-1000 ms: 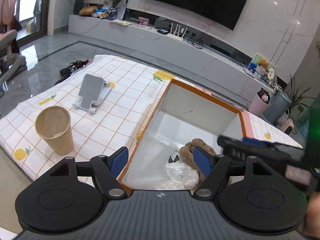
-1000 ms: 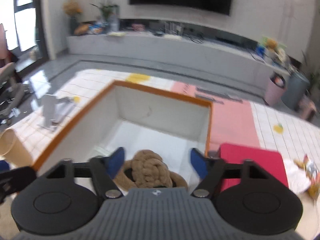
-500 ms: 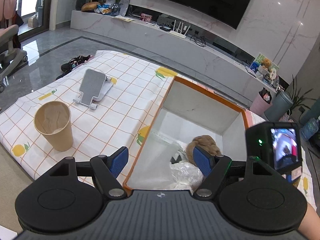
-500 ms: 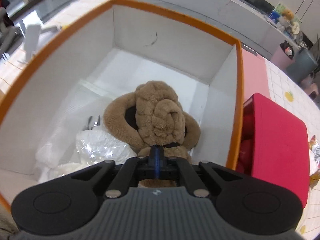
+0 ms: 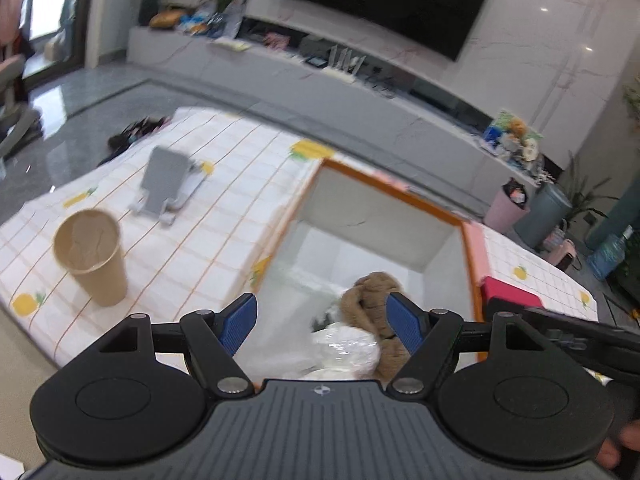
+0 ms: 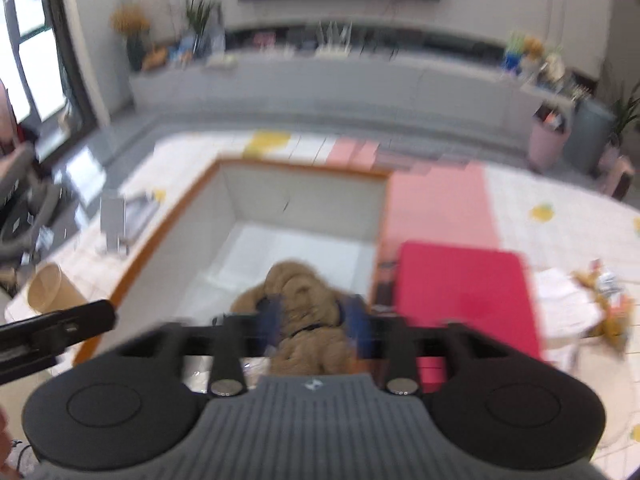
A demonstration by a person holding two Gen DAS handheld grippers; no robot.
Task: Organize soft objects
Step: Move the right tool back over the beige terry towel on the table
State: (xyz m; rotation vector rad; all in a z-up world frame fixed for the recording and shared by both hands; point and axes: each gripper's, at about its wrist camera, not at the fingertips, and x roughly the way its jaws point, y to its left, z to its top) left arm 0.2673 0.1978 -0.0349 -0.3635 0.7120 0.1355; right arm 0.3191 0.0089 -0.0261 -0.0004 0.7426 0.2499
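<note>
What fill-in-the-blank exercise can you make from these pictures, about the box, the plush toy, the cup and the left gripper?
1. The rim of the white square box is ____ in colour.
2. The brown plush toy lies ____ that box.
3. The tan paper cup stands ____ on the checked tablecloth.
4. The left gripper holds nothing, and its jaws are ____.

Missing words: orange; inside; upright; open.
</note>
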